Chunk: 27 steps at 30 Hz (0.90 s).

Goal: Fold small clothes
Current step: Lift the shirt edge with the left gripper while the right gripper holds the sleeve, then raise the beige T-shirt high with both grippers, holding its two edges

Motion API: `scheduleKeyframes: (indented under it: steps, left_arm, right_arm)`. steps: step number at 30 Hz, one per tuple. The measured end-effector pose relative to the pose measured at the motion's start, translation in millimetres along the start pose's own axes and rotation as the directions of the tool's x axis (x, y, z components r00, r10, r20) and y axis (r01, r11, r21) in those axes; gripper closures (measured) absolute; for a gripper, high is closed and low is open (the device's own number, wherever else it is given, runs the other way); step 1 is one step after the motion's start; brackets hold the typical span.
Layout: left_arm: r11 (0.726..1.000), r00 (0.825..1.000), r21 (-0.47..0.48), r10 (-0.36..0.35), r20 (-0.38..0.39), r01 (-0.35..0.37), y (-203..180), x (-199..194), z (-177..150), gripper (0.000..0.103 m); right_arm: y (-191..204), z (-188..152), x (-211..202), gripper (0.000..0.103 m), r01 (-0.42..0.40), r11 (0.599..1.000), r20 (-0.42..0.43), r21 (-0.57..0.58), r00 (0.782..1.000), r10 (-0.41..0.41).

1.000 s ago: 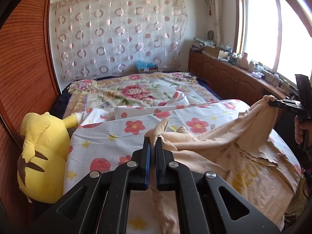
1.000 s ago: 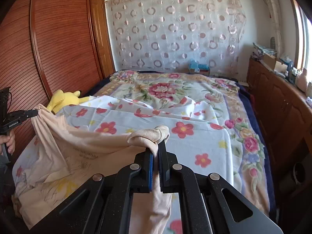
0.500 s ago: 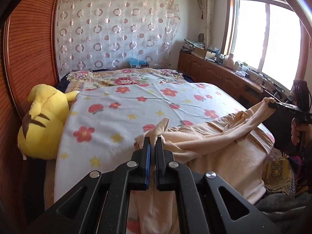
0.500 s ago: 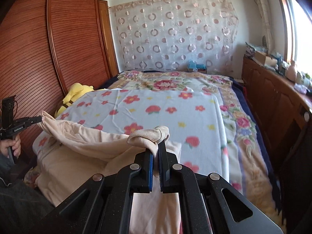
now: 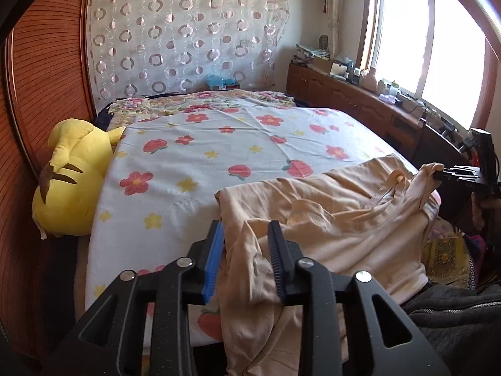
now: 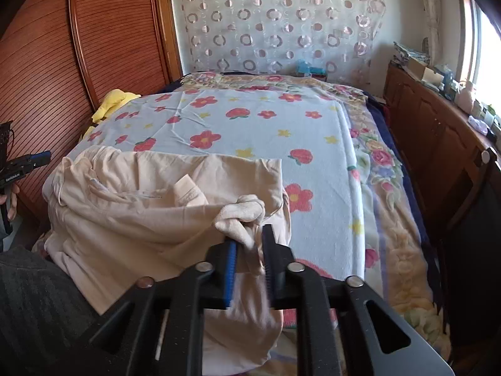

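Observation:
A cream-coloured garment point(image 5: 328, 225) lies crumpled on the near edge of the bed, and it also shows in the right wrist view point(image 6: 150, 206). My left gripper point(image 5: 245, 238) is open, its jaws apart around a loose fold of the cloth. My right gripper point(image 6: 249, 235) is open too, with the garment's bunched cuff point(image 6: 241, 214) resting between its jaws. Each gripper shows at the edge of the other's view, the right one point(image 5: 451, 174) and the left one point(image 6: 28, 161).
The bed has a pale blue flowered sheet point(image 5: 219, 144) over a flowered quilt point(image 6: 382, 169). A yellow plush toy point(image 5: 69, 175) lies at the bed's left side against a wooden wardrobe point(image 6: 94, 47). A wooden cabinet point(image 6: 438, 138) with clutter runs along the window side.
Both grippers have opened and let go of the garment. The garment has dropped from being stretched between them onto the bed's near edge.

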<state>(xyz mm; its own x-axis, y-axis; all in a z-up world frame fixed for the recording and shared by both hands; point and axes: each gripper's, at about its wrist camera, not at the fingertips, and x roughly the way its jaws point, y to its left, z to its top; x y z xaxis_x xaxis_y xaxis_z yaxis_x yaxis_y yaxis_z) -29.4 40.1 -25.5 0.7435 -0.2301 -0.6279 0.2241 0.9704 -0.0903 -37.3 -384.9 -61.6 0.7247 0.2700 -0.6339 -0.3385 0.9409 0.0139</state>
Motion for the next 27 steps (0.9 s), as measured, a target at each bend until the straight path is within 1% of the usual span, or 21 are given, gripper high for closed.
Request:
scheduleKeyframes:
  steps: [2, 4, 7, 8, 10, 12, 14, 16, 19, 21, 25, 27]
  left_arm:
    - [1.000, 1.000, 0.020, 0.015, -0.001, -0.015, -2.0, 1.8, 4.6, 0.068]
    - [0.999, 1.000, 0.040, 0.017, -0.004, -0.017, -1.6, 8.2, 12.0, 0.068]
    - [0.998, 1.000, 0.054, 0.015, -0.014, -0.014, -0.6, 21.2, 24.3, 0.065]
    - [0.998, 1.000, 0.063, 0.012, -0.020, -0.010, -0.1, 27.0, 28.4, 0.063]
    - [0.997, 0.999, 0.076, -0.001, -0.050, 0.005, 3.0, 44.8, 36.8, 0.061]
    - [0.997, 0.996, 0.076, -0.003, -0.084, 0.010, 7.1, 63.8, 42.6, 0.061]
    - [0.997, 0.993, 0.076, -0.007, -0.121, 0.017, 10.3, 80.3, 46.0, 0.061]
    - [0.997, 0.987, 0.077, -0.012, -0.161, 0.025, 13.5, 96.6, 47.6, 0.061]
    - [0.997, 0.975, 0.067, -0.011, -0.222, 0.027, 16.4, 115.8, 45.5, 0.061]
    - [0.997, 0.967, 0.062, -0.029, -0.253, 0.046, 17.3, 124.1, 44.1, 0.061]
    - [0.997, 0.949, 0.042, -0.044, -0.312, 0.060, 21.2, 137.6, 41.8, 0.061]
    - [0.997, 0.949, 0.046, -0.049, -0.310, 0.066, 20.8, 138.3, 42.3, 0.061]
  right_arm:
    - [-1.3, 5.0, -6.1, 0.071, 0.000, 1.000, 0.019, 0.001, 1.000, 0.000]
    - [-1.2, 8.4, -13.9, 0.065, 0.003, 1.000, 0.043, -0.007, 0.999, -0.002]
    - [-1.6, 21.4, -13.4, 0.061, 0.020, 1.000, 0.072, -0.017, 0.997, -0.019]
    - [0.2, 20.3, -9.4, 0.059, 0.022, 1.000, 0.079, -0.019, 0.997, -0.020]
    - [1.1, 21.7, -6.7, 0.057, 0.022, 0.999, 0.080, -0.030, 0.997, -0.020]
    - [-3.2, 23.8, 11.3, 0.057, 0.020, 0.999, 0.059, -0.033, 0.998, -0.018]
    - [-6.7, 23.0, 38.8, 0.057, 0.005, 1.000, 0.033, -0.029, 0.999, -0.004]
    - [-13.9, 25.6, 57.7, 0.057, -0.009, 1.000, 0.008, -0.021, 1.000, 0.010]
    - [-22.4, 31.2, 88.2, 0.057, -0.007, 1.000, -0.048, 0.002, 0.999, 0.007]
    - [-27.4, 34.9, 100.1, 0.057, -0.009, 1.000, -0.077, 0.023, 0.997, 0.011]
    - [-30.6, 38.8, 113.7, 0.057, -0.011, 1.000, -0.112, 0.013, 0.994, 0.013]
    - [-30.4, 38.7, 119.6, 0.053, -0.022, 1.000, -0.122, 0.014, 0.992, 0.024]
